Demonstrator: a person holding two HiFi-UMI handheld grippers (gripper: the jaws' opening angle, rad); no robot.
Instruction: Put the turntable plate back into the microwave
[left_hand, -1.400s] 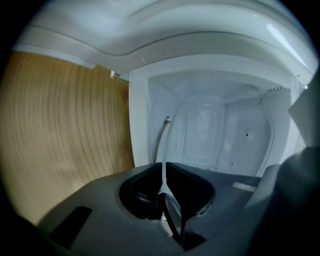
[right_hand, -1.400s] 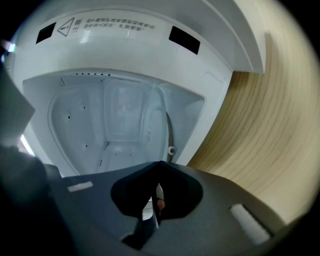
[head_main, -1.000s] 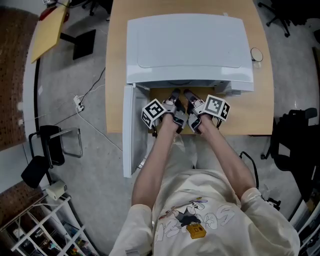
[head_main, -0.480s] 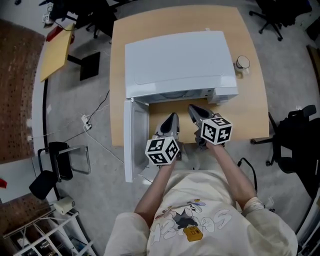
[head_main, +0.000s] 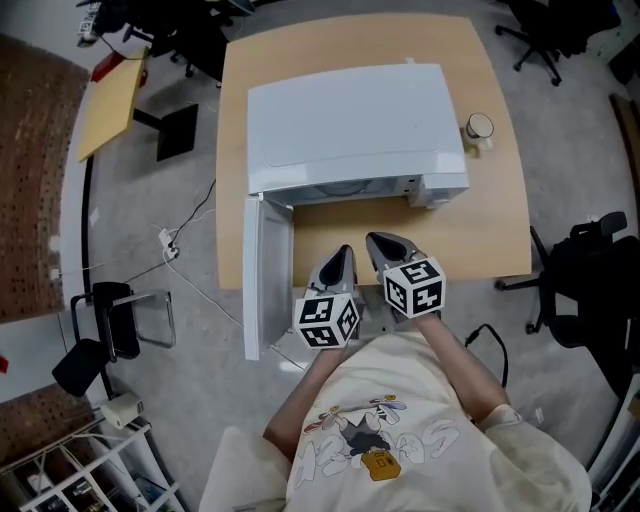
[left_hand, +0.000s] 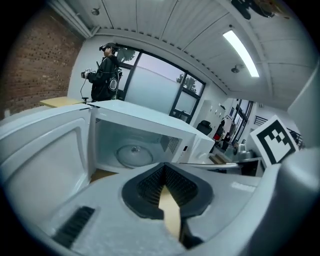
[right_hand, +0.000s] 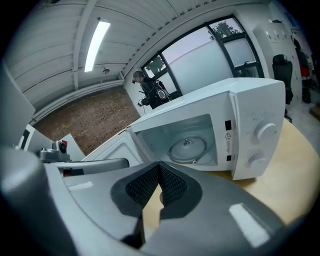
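One turntable plate (left_hand: 133, 155) lies flat on the floor inside the microwave (head_main: 350, 120), a round clear disc with a small hub at its centre. Both tool views show it. The head view gives only the top of the white casing and hides the cavity.

There is one microwave, standing on the wooden counter (head_main: 480, 230). Its single door (head_main: 264, 275) is swung wide open to the left, past the counter's front edge. The right tool view alone shows its two knobs (right_hand: 265, 133).

Two tools hang in front of the opening, well apart from the plate. The left tool (head_main: 343, 256) and the right tool (head_main: 377, 241) each have their jaws pressed together with nothing between them.

Only the head view shows the one cup (head_main: 479, 127), on the counter to the right of the microwave.
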